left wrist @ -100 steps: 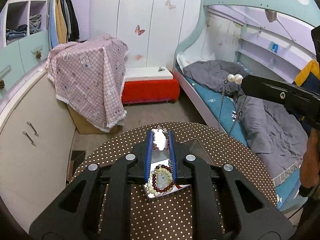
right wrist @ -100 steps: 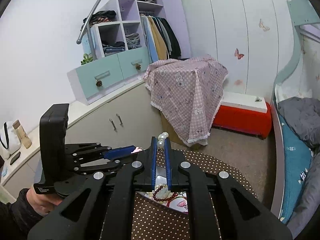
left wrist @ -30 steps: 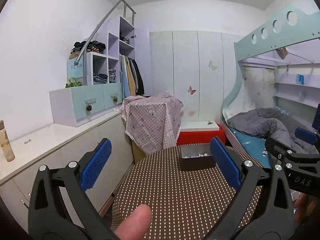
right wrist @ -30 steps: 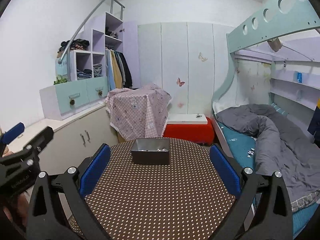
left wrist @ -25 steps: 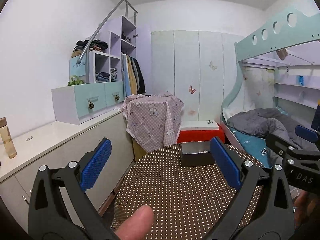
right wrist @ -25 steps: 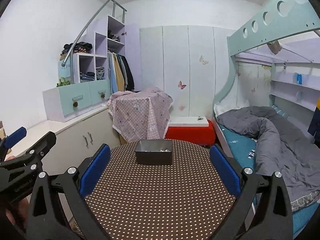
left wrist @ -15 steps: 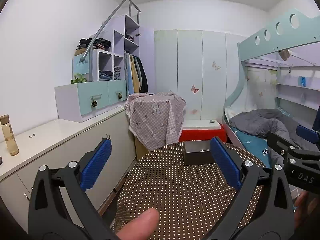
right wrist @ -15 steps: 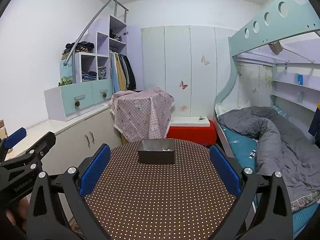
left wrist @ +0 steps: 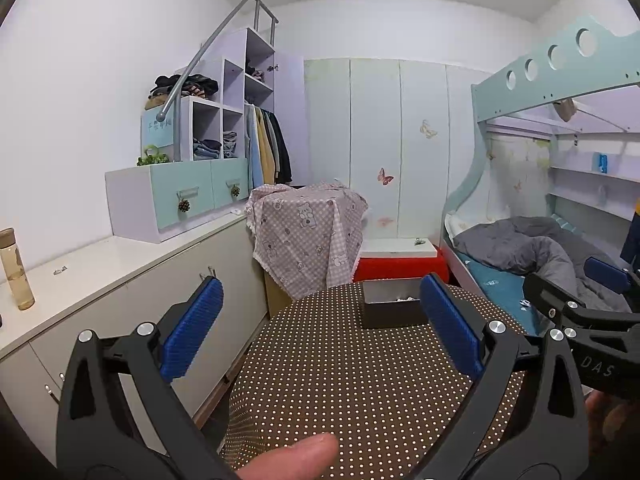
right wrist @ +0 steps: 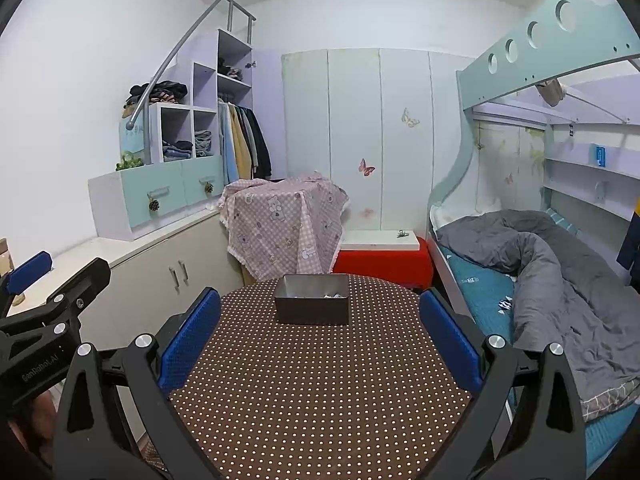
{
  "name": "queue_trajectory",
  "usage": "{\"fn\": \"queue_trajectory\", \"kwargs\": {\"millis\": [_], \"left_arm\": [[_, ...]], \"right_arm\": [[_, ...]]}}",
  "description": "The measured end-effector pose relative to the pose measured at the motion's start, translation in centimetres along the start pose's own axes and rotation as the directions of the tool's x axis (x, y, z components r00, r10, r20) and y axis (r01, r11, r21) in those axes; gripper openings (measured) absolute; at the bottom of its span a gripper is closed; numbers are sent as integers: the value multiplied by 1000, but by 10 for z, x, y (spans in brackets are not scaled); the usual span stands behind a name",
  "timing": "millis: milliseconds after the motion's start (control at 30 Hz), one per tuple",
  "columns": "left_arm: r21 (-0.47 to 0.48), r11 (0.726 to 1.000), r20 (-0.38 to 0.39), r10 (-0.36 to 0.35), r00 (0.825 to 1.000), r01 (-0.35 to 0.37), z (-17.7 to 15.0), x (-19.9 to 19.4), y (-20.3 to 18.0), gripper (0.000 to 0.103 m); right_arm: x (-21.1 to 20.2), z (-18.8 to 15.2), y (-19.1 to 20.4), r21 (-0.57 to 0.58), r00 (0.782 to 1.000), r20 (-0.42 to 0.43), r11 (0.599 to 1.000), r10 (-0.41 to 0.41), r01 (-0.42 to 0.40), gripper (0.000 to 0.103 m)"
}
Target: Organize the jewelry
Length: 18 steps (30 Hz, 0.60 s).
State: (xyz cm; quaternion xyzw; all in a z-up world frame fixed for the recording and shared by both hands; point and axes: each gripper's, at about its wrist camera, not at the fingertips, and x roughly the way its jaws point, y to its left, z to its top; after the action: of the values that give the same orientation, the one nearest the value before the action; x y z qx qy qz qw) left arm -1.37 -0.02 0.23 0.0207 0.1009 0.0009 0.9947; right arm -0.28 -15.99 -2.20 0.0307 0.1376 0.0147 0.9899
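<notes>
A dark grey jewelry box point(right wrist: 313, 300) stands at the far side of the round brown polka-dot table point(right wrist: 320, 384); pale jewelry pieces show just above its rim. The left wrist view shows the same box point(left wrist: 390, 309) far ahead and right of centre. My left gripper point(left wrist: 320, 328) is open and empty, held back over the near table edge. My right gripper point(right wrist: 320, 326) is also open and empty, well short of the box. Each gripper appears at the edge of the other's view. A fingertip point(left wrist: 296, 456) pokes in at the bottom of the left wrist view.
White cabinets point(left wrist: 120, 280) run along the left, with a bottle point(left wrist: 16, 270) on top. A pink checked cloth point(right wrist: 280, 224) drapes furniture behind the table, beside a red bench point(right wrist: 382, 262). A bunk bed with a grey duvet point(right wrist: 560, 272) fills the right.
Earlier both grippers were shut on jewelry right above the box. Since then they have opened and drawn far back from it. Over the last second the views only drifted slightly.
</notes>
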Motion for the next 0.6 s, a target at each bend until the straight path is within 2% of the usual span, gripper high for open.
{"fn": "queue_trajectory", "kwargs": {"millis": [600], "left_arm": [[-25,999,2,-22,1000,22,0,-2,2,97]], "right_arm": [[1,0,4,1,1000,5,1000,-7,7,96]]}}
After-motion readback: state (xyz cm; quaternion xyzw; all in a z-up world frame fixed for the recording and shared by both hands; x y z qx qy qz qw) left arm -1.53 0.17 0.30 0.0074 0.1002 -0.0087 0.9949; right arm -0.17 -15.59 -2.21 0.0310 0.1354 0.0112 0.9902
